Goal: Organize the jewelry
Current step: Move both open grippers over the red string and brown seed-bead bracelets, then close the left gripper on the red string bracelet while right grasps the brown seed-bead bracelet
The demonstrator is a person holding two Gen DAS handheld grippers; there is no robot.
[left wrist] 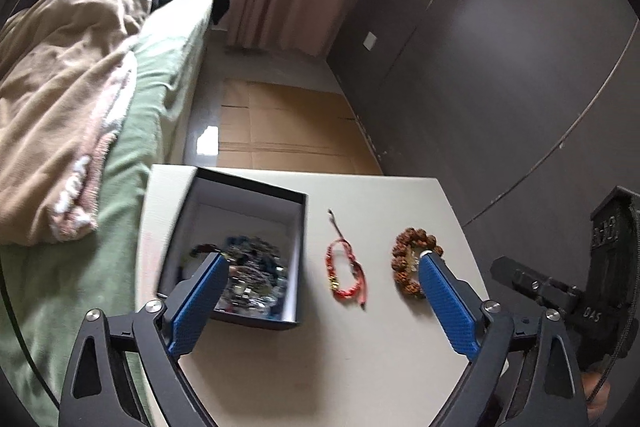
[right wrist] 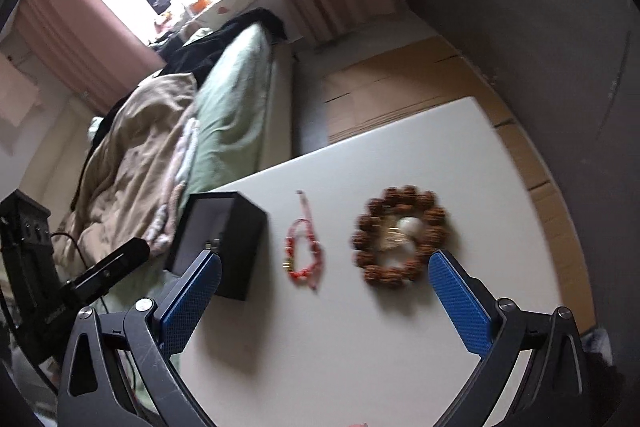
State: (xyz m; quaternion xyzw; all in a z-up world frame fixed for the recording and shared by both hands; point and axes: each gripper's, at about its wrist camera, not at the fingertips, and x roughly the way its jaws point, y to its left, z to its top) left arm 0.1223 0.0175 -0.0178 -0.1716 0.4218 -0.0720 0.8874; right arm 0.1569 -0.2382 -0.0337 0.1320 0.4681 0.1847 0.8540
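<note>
A black open box (left wrist: pixel 240 251) with a white lining holds a heap of jewelry (left wrist: pixel 252 275) on the white table (left wrist: pixel 340 367). A red cord bracelet (left wrist: pixel 346 273) lies to its right, then a brown bead bracelet (left wrist: pixel 412 267). My left gripper (left wrist: pixel 324 263) is open and empty above the table, straddling the box edge and the bead bracelet. In the right wrist view the box (right wrist: pixel 224 243), red bracelet (right wrist: pixel 302 255) and bead bracelet (right wrist: pixel 400 235) show. My right gripper (right wrist: pixel 324 259) is open and empty, above them.
A bed (left wrist: pixel 100 147) with a green sheet and beige blanket runs along the table's left. Flattened cardboard (left wrist: pixel 280 131) lies on the floor beyond the table. A dark wall (left wrist: pixel 500 67) stands at the right. The right gripper's body (left wrist: pixel 580 287) shows at the right edge.
</note>
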